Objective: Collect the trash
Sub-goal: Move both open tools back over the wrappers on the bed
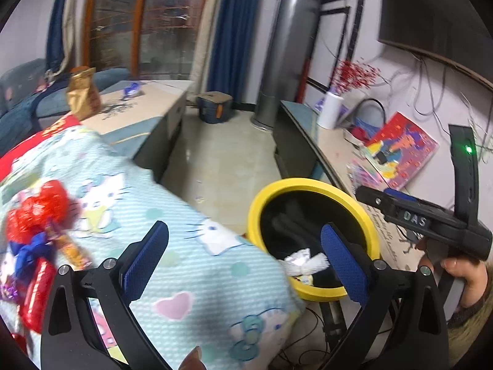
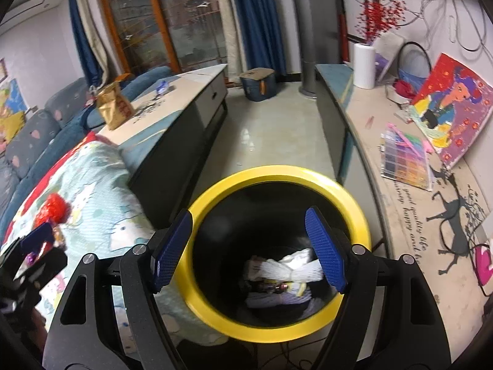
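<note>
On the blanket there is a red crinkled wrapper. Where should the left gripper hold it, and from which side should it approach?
Grip the red wrapper across its puffed upper bulge, coming from above with the open left gripper. It lies loose on the soft blanket, and other wrappers crowd its lower side.

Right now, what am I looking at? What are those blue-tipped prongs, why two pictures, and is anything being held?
No robot here: a person carries a hand-held gripper in each hand, each with a camera looking along its fingers. The left hand-held gripper is open and empty, over a cartoon-print blanket where red and blue wrappers lie. The right hand-held gripper, also open and empty, hovers over the yellow-rimmed bin, which has white crumpled trash inside.
</note>
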The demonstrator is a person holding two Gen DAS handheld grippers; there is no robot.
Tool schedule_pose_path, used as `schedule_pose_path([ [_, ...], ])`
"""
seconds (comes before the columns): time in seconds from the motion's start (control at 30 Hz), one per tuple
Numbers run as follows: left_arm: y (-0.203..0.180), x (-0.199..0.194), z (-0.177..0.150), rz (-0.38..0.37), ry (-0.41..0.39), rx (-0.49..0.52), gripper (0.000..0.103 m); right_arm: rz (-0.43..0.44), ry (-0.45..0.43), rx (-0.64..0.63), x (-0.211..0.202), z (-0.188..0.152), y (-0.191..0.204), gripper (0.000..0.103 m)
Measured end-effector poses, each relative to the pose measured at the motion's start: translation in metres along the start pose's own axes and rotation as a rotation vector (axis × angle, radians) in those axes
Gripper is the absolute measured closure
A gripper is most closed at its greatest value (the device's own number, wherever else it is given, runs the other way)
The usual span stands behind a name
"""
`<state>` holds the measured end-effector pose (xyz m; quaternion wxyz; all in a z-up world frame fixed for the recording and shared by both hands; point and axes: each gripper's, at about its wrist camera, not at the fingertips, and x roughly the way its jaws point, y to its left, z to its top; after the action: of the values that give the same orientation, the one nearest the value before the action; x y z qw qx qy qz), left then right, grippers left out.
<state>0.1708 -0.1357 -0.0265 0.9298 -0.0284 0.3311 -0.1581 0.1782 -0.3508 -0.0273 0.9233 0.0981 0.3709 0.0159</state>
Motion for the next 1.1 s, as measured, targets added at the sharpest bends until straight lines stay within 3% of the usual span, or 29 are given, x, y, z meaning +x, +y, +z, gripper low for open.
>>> schedule_pose_path([
  [0.63, 0.092, -0.065, -0.008, 0.202, -0.090, -0.128, 0.007, 0.167, 0.006, -0.186, -0.013, -0.019, 0.100, 0.035],
  [1.1, 0.172, -0.101, -0.026, 0.338, -0.119, -0.263, 0.007, 0.292, 0.070, -0.350, 0.004, -0.039, 0.187, 0.035],
])
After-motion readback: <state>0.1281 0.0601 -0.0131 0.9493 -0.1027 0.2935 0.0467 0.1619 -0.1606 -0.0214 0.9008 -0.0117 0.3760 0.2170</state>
